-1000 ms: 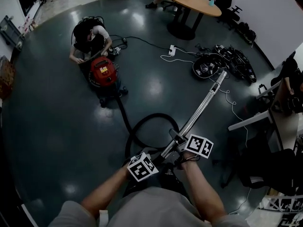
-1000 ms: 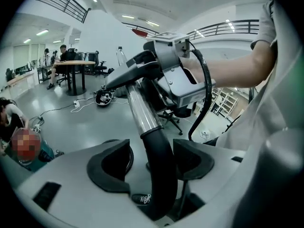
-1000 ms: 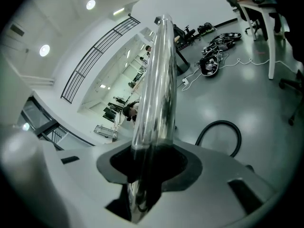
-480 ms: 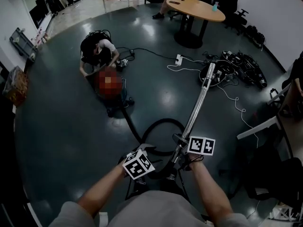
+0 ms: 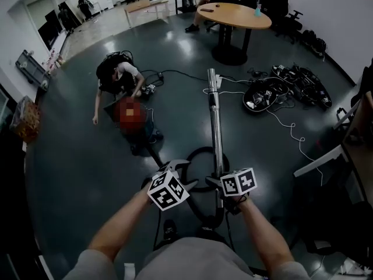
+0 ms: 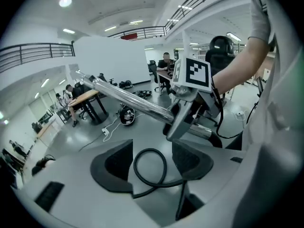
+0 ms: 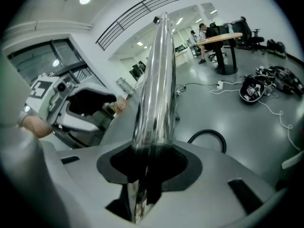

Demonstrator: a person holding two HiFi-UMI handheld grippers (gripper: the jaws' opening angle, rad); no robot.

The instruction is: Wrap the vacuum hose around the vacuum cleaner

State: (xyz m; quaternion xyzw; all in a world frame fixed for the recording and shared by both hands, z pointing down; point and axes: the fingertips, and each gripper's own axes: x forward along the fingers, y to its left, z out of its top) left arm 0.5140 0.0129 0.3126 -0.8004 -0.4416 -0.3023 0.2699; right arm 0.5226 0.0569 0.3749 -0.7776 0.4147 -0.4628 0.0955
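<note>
The red vacuum cleaner (image 5: 139, 133) stands on the dark floor at the left of the head view. Its black hose (image 5: 156, 154) runs toward me and curls into a loop (image 5: 198, 154). The chrome wand (image 5: 215, 118) points straight away from me. My right gripper (image 5: 218, 183) is shut on the wand's near end; the wand (image 7: 156, 80) rises from between its jaws. My left gripper (image 5: 182, 177) hangs open just left of it, with only the hose loop (image 6: 149, 167) on the floor showing beyond the gap between its pads.
A person (image 5: 116, 74) crouches behind the vacuum cleaner. A round wooden table (image 5: 233, 7) stands at the far end. Black gear and white cables (image 5: 285, 83) lie on the floor to the right. A pale desk edge (image 5: 317, 159) sits at the right.
The wand has swung from pointing up-right to straight ahead. Both grippers have shifted, the left one rising closer to the wand. The crouching person has stretched an arm out to the floor.
</note>
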